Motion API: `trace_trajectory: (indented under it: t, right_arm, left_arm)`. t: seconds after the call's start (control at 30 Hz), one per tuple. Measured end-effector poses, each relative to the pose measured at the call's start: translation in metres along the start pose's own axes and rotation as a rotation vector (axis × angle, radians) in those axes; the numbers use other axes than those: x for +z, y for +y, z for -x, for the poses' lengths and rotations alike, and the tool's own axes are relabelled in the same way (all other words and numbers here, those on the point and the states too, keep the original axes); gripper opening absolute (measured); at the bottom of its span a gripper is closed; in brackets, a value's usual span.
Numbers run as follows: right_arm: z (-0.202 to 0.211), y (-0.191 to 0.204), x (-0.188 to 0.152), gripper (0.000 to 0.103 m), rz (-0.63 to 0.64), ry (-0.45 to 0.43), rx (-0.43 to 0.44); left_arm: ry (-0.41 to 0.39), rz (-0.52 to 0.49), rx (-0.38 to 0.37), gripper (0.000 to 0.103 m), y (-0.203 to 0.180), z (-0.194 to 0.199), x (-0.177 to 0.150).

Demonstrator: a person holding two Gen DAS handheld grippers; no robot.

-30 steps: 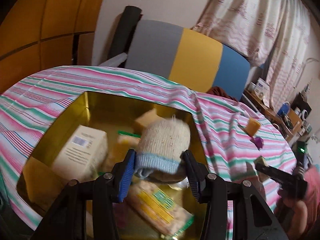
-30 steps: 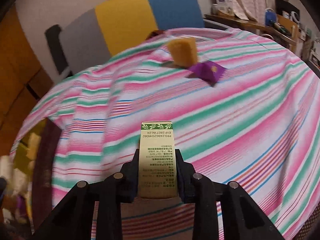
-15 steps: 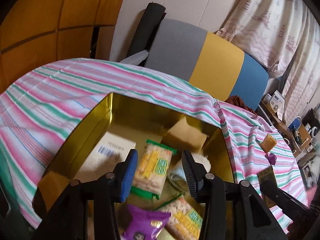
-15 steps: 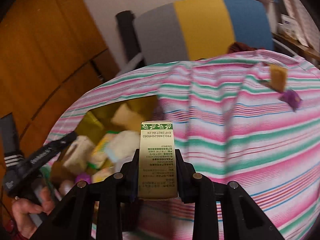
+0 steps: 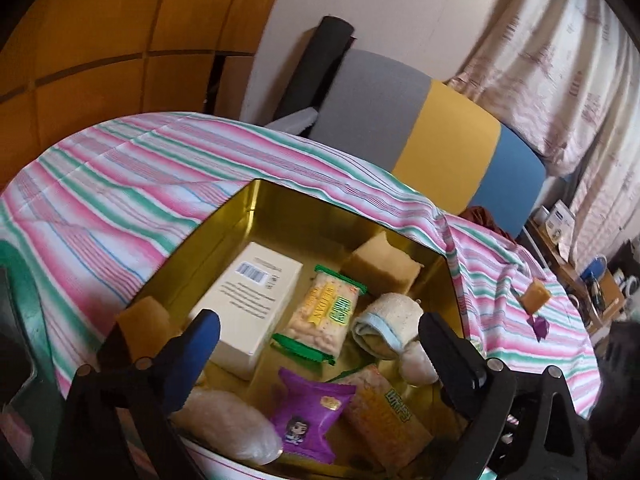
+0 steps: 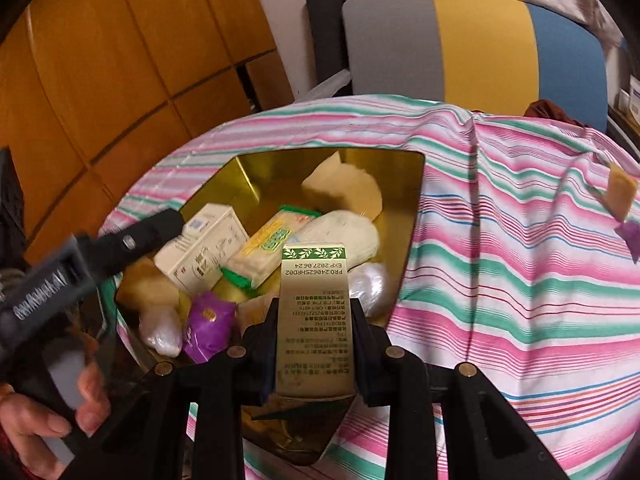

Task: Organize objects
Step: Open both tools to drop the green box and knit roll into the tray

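Overhead, a gold packet (image 6: 313, 312) with a green leaf band and printed text sits clamped upright in the right tool (image 6: 314, 344), above the near edge of a gold tin (image 6: 412, 216) of snacks on the striped tabletop (image 6: 520, 264). Left tool (image 5: 320, 360) gapes wide, empty, over the tin.

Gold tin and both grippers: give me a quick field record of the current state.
container: gold tin, open, on striped tablecloth
contents: white box, cracker packs, purple snack packet, rolled sock, sponges
left gripper: open, empty, over the tin
right gripper: shut on slim gold box, at the tin's near edge
left outside: sponge and purple packet on the cloth
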State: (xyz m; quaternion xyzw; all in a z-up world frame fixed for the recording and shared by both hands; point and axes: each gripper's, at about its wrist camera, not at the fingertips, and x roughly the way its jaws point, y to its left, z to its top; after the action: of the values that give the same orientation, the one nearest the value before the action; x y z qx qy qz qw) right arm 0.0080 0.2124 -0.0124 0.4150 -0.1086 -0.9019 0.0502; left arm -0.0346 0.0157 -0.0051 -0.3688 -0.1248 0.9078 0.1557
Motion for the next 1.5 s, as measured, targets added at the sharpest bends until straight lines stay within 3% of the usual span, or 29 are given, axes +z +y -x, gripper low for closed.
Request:
trace_trajectory:
  t: [0.17,0.37,0.93,1.5]
  right_arm:
    - [-0.009,0.004,-0.002,0.034,0.02,0.029,-0.017]
    - [0.002,0.001,-0.004,0.042,-0.003,-0.007,-0.006]
    - [0.007,-0.011,-0.004,0.043,-0.06,-0.022,-0.026]
    - [0.014,-0.016,0.002,0.043,-0.055,-0.04,-0.087]
  left_arm:
    - [0.028,0.079,0.032,0.102,0.012,0.001,-0.001]
    - [0.069,0.094,0.059,0.103,0.014,-0.003,-0.008]
    - [0.071,0.017,0.091,0.103,-0.005,-0.004,-0.017]
    - [0.066,0.024,0.14,0.103,-0.001,0.004,-0.019]
